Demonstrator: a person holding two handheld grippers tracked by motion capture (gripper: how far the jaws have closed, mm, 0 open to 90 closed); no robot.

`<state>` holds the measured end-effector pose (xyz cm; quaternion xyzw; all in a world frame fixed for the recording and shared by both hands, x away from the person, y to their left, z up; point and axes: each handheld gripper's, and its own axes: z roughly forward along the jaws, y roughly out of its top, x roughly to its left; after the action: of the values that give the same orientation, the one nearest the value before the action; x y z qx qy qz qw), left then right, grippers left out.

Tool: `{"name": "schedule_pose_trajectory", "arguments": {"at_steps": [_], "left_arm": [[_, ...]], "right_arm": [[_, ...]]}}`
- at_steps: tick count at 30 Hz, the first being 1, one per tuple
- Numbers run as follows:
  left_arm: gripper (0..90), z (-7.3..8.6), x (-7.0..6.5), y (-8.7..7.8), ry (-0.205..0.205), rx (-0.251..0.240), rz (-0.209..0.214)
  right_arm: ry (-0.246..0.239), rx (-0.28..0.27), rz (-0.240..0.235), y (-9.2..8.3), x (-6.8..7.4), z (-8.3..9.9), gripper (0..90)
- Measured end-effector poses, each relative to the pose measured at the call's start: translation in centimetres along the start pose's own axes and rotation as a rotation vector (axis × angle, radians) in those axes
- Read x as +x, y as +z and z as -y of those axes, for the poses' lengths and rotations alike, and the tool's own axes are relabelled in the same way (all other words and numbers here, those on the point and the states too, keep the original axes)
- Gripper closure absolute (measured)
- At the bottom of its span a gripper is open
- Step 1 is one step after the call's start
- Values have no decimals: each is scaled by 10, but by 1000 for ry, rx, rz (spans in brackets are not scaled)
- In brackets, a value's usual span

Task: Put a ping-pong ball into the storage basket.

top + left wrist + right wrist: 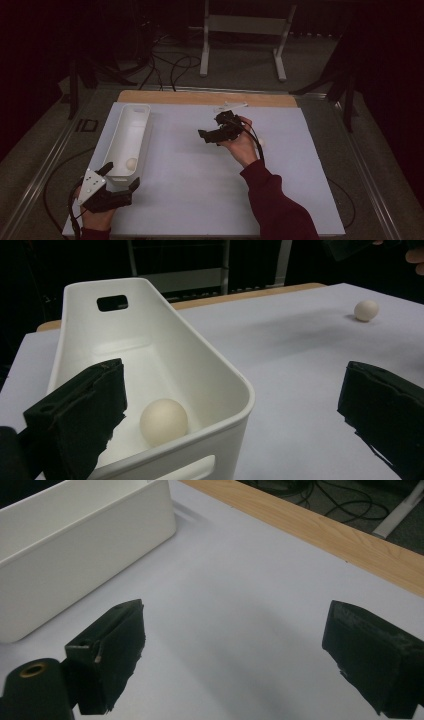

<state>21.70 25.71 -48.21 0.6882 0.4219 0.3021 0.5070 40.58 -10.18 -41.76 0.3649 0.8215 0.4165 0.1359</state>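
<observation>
In the bin (210, 375), one egg (163, 421), another outside (366, 310)

In your high view the ball (260, 142) on the table is almost hidden behind your right hand (243, 145); in the left gripper view the white bin (150, 370) is cut by the bottom edge

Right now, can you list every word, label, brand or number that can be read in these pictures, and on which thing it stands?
None can be read.
White bin: plain walls, no print.
Eggs: unmarked.
Left gripper and right gripper: no label visible.
Table: bare white surface.
</observation>
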Motion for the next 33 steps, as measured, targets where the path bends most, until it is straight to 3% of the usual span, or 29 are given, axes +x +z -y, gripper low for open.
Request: {"name": "schedule_pose_trajectory", "arguments": {"at_steps": [33], "left_arm": [[1, 0, -1, 1, 3, 0, 3]], "right_arm": [[18, 2, 29, -9, -15, 9, 98]]}}
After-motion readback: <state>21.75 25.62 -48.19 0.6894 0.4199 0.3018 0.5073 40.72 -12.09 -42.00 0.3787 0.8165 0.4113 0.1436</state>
